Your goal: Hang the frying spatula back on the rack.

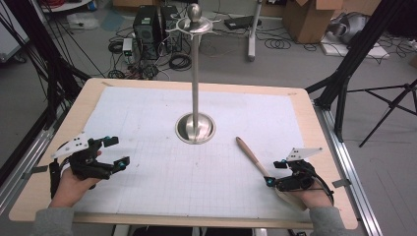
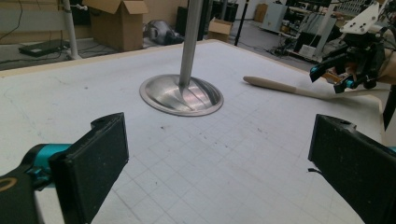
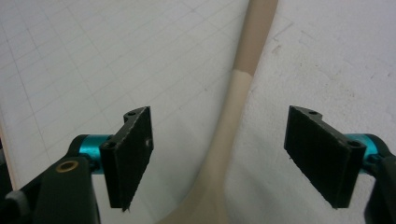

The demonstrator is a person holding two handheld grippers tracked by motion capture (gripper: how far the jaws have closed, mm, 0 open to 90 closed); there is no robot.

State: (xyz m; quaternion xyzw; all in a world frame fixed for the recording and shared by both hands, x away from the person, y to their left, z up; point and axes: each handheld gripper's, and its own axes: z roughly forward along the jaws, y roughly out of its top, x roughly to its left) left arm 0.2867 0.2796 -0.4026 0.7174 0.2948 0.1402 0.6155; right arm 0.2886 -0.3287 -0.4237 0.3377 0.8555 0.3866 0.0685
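Observation:
A pale wooden spatula (image 1: 250, 155) lies on the white gridded mat (image 1: 162, 177), its handle end pointing toward the metal stand (image 1: 195, 129). My right gripper (image 1: 273, 173) straddles the handle near the blade end. In the right gripper view the handle (image 3: 245, 60) runs up between the jaws, and my right gripper (image 3: 219, 158) is open with both pads clear of the wood. My left gripper (image 1: 119, 151) rests at the mat's left side, open and empty. From the left gripper view, my left gripper (image 2: 219, 168) faces the stand's base (image 2: 182, 95), the spatula (image 2: 275, 85) and the right gripper (image 2: 327, 80).
The stand's tall pole (image 1: 195, 73) rises from its round base at the mat's centre and carries a knob and hooks at the top. The wooden table edge (image 1: 324, 147) runs close to the right hand. Cables, boxes and tripod legs lie on the floor beyond.

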